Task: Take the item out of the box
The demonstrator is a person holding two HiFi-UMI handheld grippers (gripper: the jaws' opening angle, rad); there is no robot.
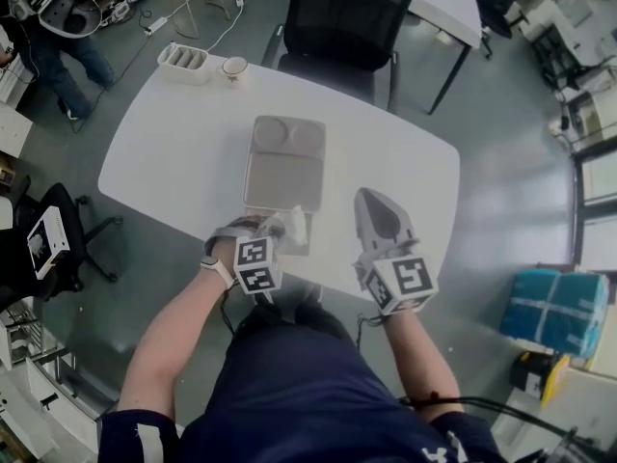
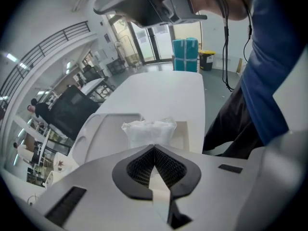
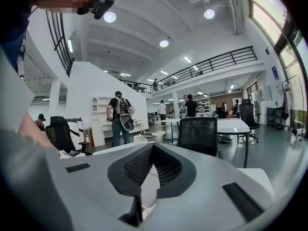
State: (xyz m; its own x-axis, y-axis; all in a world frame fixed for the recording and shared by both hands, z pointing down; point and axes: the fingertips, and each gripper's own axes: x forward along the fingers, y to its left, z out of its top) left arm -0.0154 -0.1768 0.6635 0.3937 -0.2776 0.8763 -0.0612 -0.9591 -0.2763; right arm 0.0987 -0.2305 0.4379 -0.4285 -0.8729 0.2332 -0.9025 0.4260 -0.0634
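A grey box (image 1: 282, 183) lies open in the middle of the white table (image 1: 174, 152), its moulded lid (image 1: 286, 135) folded back on the far side. A white plastic-bagged item (image 1: 296, 228) stands up at the box's near edge. My left gripper (image 1: 282, 226) is shut, its tips pinching the near edge of that bagged item (image 2: 149, 130), with the box wall (image 2: 183, 134) just behind it. To the right my right gripper (image 1: 371, 199) is shut with nothing in it, held above the table's near edge and pointing up and away (image 3: 151, 146).
A white divided holder (image 1: 183, 61) and a small cup (image 1: 234, 68) stand at the table's far left corner. A black chair (image 1: 347, 17) sits behind the table. A person (image 1: 58, 22) stands at the far left. A blue package (image 1: 554, 307) lies on the floor at the right.
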